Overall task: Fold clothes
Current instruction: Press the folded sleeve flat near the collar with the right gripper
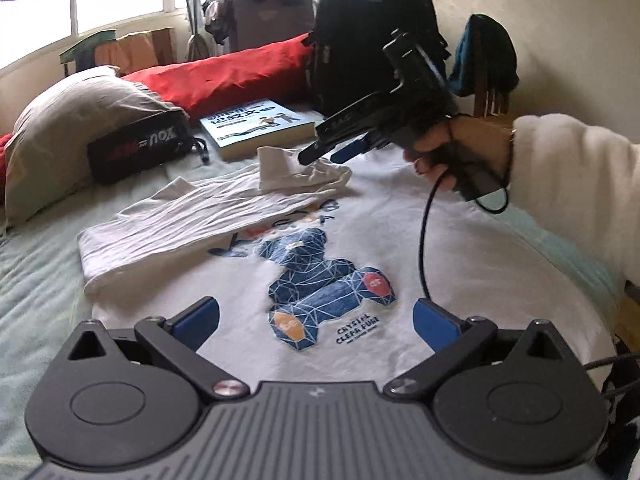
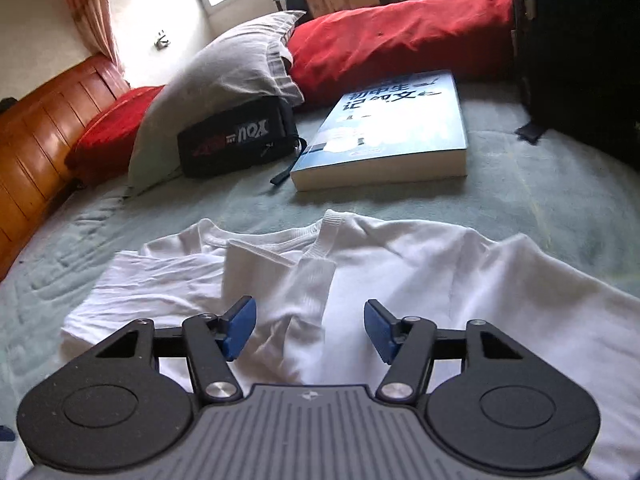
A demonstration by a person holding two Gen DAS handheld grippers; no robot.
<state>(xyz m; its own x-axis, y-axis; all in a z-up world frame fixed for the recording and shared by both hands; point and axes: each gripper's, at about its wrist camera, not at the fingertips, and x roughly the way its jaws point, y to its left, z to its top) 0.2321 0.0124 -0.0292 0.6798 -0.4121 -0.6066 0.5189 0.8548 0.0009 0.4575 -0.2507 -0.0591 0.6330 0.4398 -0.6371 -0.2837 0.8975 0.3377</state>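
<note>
Your right gripper (image 2: 310,330) hung released over the white T-shirt (image 1: 400,220) near its collar (image 2: 320,248), your left gripper (image 1: 316,322) spread wide and empty; a clean fold called for pinching one layer at the shoulder. The shirt lay on the bed (image 2: 520,200), left side folded over its blue bear print (image 1: 320,284).

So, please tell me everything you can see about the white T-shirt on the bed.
The white T-shirt lies flat, print up, on the pale green bedcover. It looks like soft, creased cotton with a ribbed round collar. The front shows a blue faceted bear above the words CRYSTAL CLEAR PURE. One side, with its sleeve, is already folded inward over the print; the other side lies spread. Neither gripper grips it.
</note>
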